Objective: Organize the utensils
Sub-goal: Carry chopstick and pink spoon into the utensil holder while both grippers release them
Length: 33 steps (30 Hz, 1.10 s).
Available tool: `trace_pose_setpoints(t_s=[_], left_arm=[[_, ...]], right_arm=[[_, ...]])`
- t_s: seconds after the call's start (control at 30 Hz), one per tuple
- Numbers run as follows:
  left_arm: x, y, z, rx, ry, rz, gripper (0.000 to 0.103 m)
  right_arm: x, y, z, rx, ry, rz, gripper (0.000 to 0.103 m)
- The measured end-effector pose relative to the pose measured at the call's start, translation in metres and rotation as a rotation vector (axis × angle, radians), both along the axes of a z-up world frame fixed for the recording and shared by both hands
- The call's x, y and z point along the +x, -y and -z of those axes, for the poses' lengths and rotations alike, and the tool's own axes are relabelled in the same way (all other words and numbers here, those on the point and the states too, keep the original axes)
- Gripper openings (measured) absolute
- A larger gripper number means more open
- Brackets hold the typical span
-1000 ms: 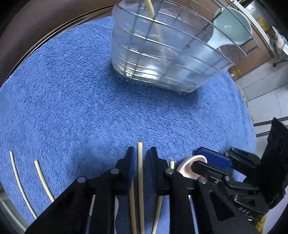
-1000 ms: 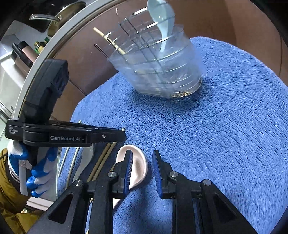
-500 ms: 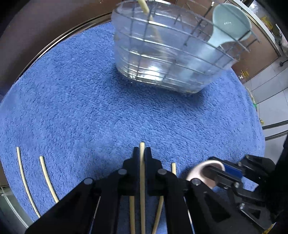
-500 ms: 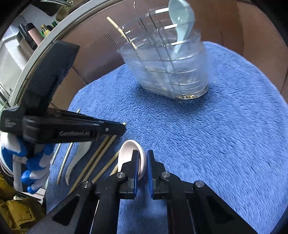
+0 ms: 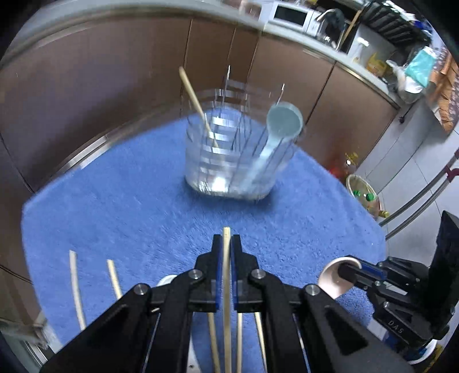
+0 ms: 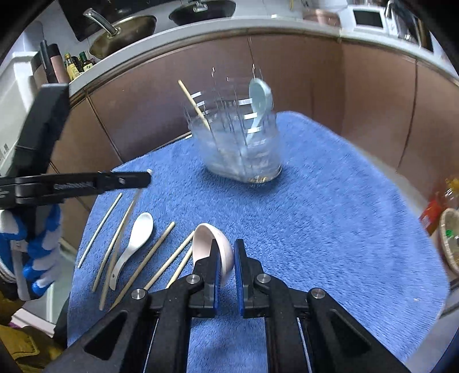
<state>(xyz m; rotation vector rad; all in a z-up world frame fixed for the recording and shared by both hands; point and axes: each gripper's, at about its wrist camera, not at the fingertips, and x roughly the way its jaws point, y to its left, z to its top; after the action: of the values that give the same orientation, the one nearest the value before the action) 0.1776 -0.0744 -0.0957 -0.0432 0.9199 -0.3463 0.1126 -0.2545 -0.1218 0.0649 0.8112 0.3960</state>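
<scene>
My left gripper (image 5: 226,244) is shut on a wooden chopstick (image 5: 226,281) and holds it above the blue towel (image 5: 129,206). My right gripper (image 6: 227,252) is shut on a pink spoon (image 6: 208,238), lifted off the towel (image 6: 330,223); the spoon also shows in the left wrist view (image 5: 334,275). A clear wire utensil holder (image 5: 238,160) stands at the far side with a light blue spoon (image 5: 282,123) and one chopstick (image 5: 195,97) in it. The holder also shows in the right wrist view (image 6: 241,143). Several chopsticks (image 6: 155,252) and a white spoon (image 6: 134,241) lie on the towel.
Two pale chopsticks (image 5: 76,284) lie at the towel's left edge. Brown cabinet fronts (image 5: 114,71) and a counter with a microwave (image 5: 289,14) stand behind. In the right wrist view the left gripper (image 6: 86,183) hangs at the left, above the loose chopsticks.
Both grippers closed, the left on the chopstick and the right on the pink spoon, then lifted and tilted up, so the holder and cabinets now sit farther ahead.
</scene>
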Motion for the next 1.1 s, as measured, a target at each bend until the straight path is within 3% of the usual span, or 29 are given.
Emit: trace_pose_setpoints(t_s=[0.17, 0.33, 0.47, 0.6, 0.77, 0.9, 1.1], left_arm=[[-0.011, -0.013, -0.033, -0.046, 0.105, 0.002, 0.004], [-0.002, -0.028, -0.094, -0.131, 0.259, -0.04, 0.004], [0.022, -0.037, -0.135, -0.225, 0.395, -0.111, 0.004], [0.053, -0.04, -0.157, -0.317, 0.507, -0.204, 0.004], [0.1, -0.031, -0.155, -0.344, 0.584, -0.316, 0.004], [0.133, -0.023, -0.137, -0.334, 0.59, -0.367, 0.004], [0.148, -0.003, -0.095, -0.254, 0.676, -0.41, 0.005]], right_arm=[[-0.014, -0.014, -0.039, -0.063, 0.131, 0.065, 0.008], [-0.006, -0.022, -0.085, -0.087, 0.301, 0.155, 0.008], [0.015, -0.026, -0.12, -0.08, 0.442, 0.233, 0.008], [0.041, -0.026, -0.134, -0.069, 0.533, 0.3, 0.008], [0.08, -0.033, -0.126, -0.12, 0.587, 0.374, 0.009], [0.108, -0.044, -0.108, -0.185, 0.595, 0.388, 0.009], [0.131, -0.052, -0.073, -0.227, 0.569, 0.398, 0.009]])
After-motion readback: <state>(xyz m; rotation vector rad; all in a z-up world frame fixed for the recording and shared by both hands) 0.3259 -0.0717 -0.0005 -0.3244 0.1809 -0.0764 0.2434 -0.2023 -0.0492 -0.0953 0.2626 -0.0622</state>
